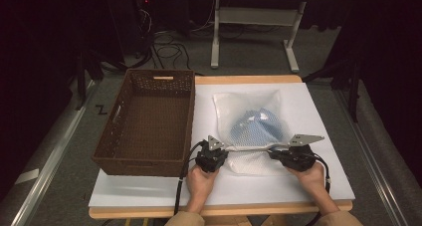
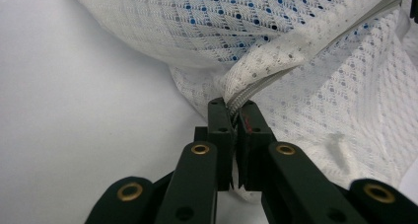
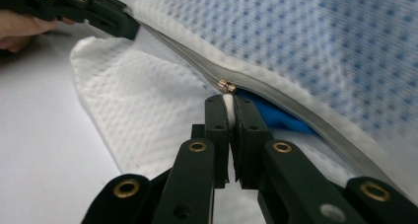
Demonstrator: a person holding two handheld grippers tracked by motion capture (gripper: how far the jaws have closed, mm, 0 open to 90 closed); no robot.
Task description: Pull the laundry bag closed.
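The place looks like a lab or recording studio rather than a home. A bench (image 1: 149,196) with a wooden edge and a plain white top stands on grey carpet, ringed by black curtains that shut out the surroundings. Behind it, loose cables (image 1: 169,49) sprawl across the floor towards dark equipment showing a small red light (image 1: 146,1), and the white metal legs of a second table (image 1: 215,37) rise at the back. Metal rails (image 1: 54,151) run along the floor on either side. The light falls mostly on the bench, and the edges stay dark.
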